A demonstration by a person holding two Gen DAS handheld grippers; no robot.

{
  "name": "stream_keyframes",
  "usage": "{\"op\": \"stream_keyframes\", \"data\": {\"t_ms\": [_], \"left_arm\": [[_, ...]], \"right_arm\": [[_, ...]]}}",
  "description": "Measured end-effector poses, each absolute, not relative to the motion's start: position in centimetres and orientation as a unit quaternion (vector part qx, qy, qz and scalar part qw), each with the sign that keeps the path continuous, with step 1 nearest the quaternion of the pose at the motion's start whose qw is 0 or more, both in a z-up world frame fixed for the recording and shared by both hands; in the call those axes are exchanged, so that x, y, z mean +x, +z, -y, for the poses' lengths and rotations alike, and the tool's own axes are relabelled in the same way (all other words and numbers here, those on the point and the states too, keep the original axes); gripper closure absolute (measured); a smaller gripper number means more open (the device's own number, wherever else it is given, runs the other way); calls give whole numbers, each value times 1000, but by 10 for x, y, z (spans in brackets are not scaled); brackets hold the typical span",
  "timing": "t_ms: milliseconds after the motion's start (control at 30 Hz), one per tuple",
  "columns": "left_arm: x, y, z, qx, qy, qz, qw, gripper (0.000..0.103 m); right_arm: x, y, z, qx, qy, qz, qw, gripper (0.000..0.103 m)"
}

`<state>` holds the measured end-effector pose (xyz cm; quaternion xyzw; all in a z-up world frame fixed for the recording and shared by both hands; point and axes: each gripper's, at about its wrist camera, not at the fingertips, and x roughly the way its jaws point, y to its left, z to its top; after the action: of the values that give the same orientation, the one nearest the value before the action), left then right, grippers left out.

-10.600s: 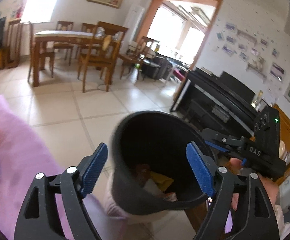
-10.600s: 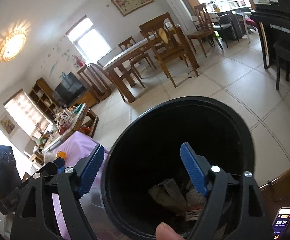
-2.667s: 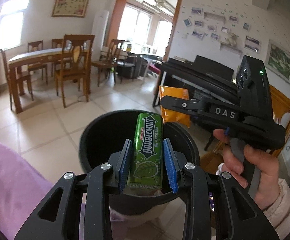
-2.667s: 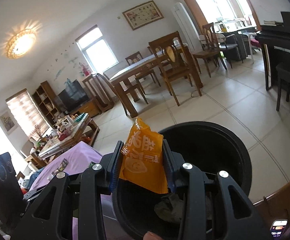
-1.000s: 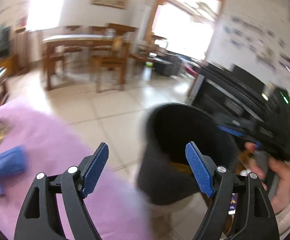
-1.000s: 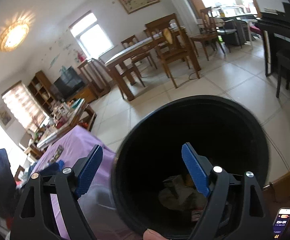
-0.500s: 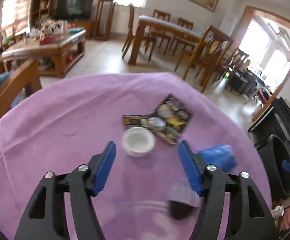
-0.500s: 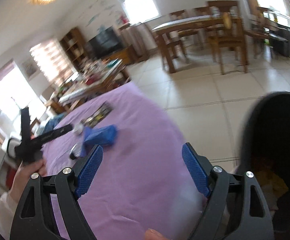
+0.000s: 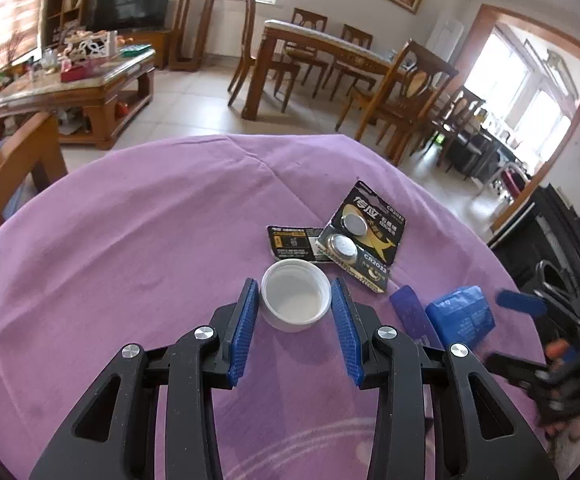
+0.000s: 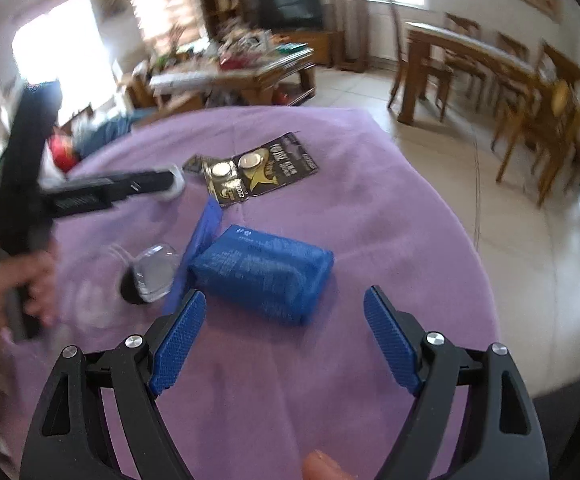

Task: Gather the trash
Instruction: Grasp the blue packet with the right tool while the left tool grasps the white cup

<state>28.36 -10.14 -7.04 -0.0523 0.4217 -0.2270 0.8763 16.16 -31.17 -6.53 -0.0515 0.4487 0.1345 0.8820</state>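
A white bottle cap (image 9: 295, 294) lies open side up on the purple tablecloth (image 9: 130, 240), between the fingers of my left gripper (image 9: 294, 304); the jaws stand close on either side of it, a thin gap showing. A black battery blister card (image 9: 364, 238) lies just beyond it. A blue tissue packet (image 10: 262, 272) lies in front of my right gripper (image 10: 284, 322), which is open and empty just short of it. The packet also shows in the left wrist view (image 9: 460, 318). A small clear lid on a dark object (image 10: 150, 272) lies left of the packet.
The tablecloth's edge (image 10: 470, 232) drops to tiled floor on the right. A dining table with chairs (image 9: 330, 56) and a cluttered coffee table (image 9: 70, 76) stand beyond. A wooden chair arm (image 9: 14, 164) is at the left. The left gripper's body (image 10: 70, 196) crosses the right wrist view.
Both grippers swung from the black bin to the table. My left gripper has come down around the white cap and narrowed. My right gripper has neared the blue packet.
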Motion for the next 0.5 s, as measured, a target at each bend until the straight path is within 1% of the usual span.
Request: {"op": "stream_keyframes", "data": {"t_ms": [67,133,233,300,333,433,500], "left_arm": [[282,-65,94,-72,-228,-412,880,65],[278,-59,84,-90,-226,-400,883,65],[277,-58,79,-99,-226,-399,883,65],[276,-58,82,-97,-229,-401,882,65],[274,-59,81,-96,-230,-401,882,65],[273,-59,84,-92,-233,-401,881,65],[274,-59,83,-93,-235,-400,881,65]], "right_arm": [[170,-69,304,-91,147,-452,875,22],[177,-71,297,-129,165,-450,868,17],[184,-76,287,-169,195,-450,855,17],[189,-75,288,-164,206,-454,851,19],[192,-75,288,-152,211,-461,849,29],[191,-75,289,-121,217,-468,848,33],[186,-73,289,-115,216,-464,851,52]]}}
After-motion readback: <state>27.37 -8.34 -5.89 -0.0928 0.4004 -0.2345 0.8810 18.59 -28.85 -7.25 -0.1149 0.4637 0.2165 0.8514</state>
